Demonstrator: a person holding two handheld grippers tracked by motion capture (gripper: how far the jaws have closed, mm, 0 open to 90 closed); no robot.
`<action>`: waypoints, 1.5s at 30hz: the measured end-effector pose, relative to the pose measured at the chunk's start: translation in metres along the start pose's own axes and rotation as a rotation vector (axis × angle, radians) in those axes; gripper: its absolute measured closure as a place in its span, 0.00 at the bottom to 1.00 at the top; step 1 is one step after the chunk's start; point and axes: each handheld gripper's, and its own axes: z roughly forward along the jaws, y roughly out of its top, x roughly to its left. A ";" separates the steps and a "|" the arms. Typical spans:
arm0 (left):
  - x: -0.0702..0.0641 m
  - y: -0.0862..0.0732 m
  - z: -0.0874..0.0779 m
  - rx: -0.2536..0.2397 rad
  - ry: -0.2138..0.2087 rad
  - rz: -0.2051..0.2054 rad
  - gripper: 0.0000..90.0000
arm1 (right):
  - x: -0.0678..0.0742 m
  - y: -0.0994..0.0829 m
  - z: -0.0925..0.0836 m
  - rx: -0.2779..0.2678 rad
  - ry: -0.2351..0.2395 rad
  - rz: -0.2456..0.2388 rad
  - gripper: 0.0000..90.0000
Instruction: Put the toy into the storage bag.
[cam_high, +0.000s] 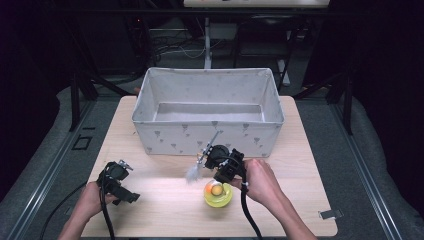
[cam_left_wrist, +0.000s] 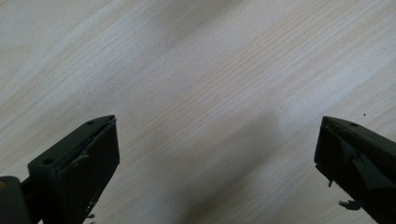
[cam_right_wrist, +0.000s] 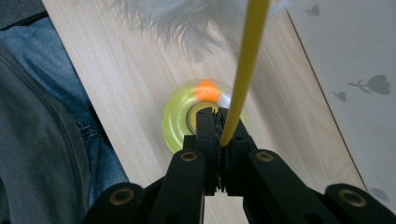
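Right gripper (cam_right_wrist: 219, 128) sits closest to us in its own view: jaws clamped tight on a thin yellow stick (cam_right_wrist: 246, 60), which runs up and away to a white feather tuft (cam_right_wrist: 187, 23) at its far end. We also see this gripper (cam_high: 220, 167) in the high view, held by the person's right hand (cam_high: 260, 180) near the bench middle, with the stick (cam_high: 210, 142) angling toward the box and the feather (cam_high: 192, 173) hanging just left of the gripper.

Directly below the clamped jaws we have a yellow-green disc toy (cam_right_wrist: 180, 121) with an orange ball (cam_right_wrist: 206, 90); it looks motion-blurred. In the high view the toy (cam_high: 218, 194) lies on the bench (cam_high: 165, 210), just below the gripper tip.

Left gripper (cam_left_wrist: 217, 158) is released, jaws wide apart, bare wood grain between them. We see it (cam_high: 116, 181) at the bench's front left, well apart from the toy.

White fabric box (cam_high: 210, 132) with grey print stands at the far half of the bench.
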 end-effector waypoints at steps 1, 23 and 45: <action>0.000 0.000 0.000 0.000 0.001 0.000 0.00 | 0.000 0.000 -0.001 -0.002 0.003 0.002 0.98; 0.000 0.000 0.000 0.001 -0.001 0.001 0.00 | -0.007 0.005 -0.023 -0.021 -0.026 -0.005 0.98; 0.000 0.000 0.001 0.002 -0.004 0.003 0.00 | -0.013 0.013 -0.049 -0.015 -0.018 -0.025 0.98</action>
